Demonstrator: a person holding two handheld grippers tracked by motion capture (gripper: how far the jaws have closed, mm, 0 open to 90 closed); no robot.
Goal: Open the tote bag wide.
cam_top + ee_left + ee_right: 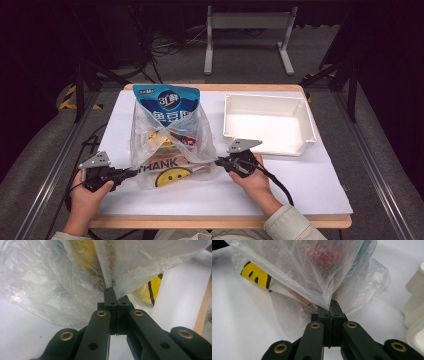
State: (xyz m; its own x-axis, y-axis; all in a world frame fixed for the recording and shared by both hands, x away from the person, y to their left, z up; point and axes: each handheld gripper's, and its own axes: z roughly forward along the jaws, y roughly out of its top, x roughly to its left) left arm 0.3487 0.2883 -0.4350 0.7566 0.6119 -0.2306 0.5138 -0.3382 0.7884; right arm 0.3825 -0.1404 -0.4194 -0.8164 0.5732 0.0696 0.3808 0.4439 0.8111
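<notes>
— Grippers first: how did they stand?

— Both were clamped on the thin plastic bag (172, 145). The left gripper (131, 173) pinched a fold of film at the bag's left bottom corner, jaws pressed together on it. The right gripper (220, 161) did the same at the opposite corner.

— And where was the bag relative to them?

— It stood between the two, rising just ahead of each set of jaws, with a blue packet (167, 106) poking out of the top and other snacks inside.

— Why hold it low on both sides?

— Probably to tip or lift it so the contents would slide out. The white bin (300, 125) sat empty just beyond the right gripper, likely meant for them.
</notes>
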